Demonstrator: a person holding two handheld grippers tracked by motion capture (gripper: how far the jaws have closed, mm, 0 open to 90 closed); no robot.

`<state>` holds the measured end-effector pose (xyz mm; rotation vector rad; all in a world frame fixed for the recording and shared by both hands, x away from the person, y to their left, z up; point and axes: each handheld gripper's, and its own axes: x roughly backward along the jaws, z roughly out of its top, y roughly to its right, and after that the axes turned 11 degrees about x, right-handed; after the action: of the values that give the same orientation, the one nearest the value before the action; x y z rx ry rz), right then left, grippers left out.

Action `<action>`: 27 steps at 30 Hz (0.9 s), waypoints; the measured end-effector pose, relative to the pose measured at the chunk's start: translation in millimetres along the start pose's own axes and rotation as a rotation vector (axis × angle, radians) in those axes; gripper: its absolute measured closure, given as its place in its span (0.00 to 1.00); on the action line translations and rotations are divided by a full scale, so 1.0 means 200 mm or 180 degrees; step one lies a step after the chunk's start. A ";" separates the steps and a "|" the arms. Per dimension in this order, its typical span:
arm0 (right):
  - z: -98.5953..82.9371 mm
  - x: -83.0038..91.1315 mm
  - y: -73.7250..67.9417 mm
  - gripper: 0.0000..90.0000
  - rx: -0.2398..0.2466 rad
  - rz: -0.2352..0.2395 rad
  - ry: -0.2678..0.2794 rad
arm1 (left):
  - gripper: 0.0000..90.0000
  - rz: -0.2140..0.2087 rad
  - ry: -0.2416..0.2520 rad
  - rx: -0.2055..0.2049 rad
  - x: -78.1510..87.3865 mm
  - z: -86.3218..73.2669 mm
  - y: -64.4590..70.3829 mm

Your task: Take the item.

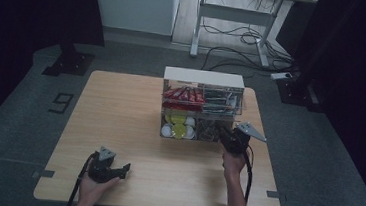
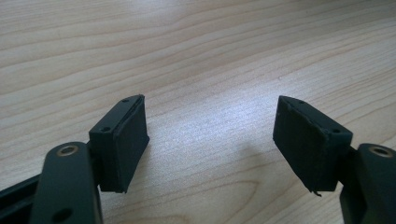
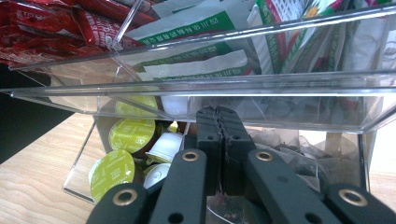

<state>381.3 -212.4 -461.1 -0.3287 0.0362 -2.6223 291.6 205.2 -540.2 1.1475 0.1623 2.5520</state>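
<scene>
Black jaws of right gripper pressed together, reaching into lower right compartment of clear organizer among tea bags; whether anything is pinched between them, cannot tell. Likely picking one out. Capsules sit in neighbouring compartment, red sachets above. Right forearm extended forward. Left gripper parked low at near table edge, jaws spread wide, empty, out of the way.

clear acrylic organizer | upright at the table's far side | red sachets top left, green-white packets top right | yellow-lidded pods bottom left, dark bags bottom right
</scene>
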 end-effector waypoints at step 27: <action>0.01 0.03 0.05 0.99 0.0012 -0.0012 0.0000 | 0.31 -0.0096 0.0273 -0.0185 0.05 0.18 0.23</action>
<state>381.6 -224.3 -457.8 -0.3279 0.0307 -2.6257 299.4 164.9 -498.4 1.0076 0.1243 2.5632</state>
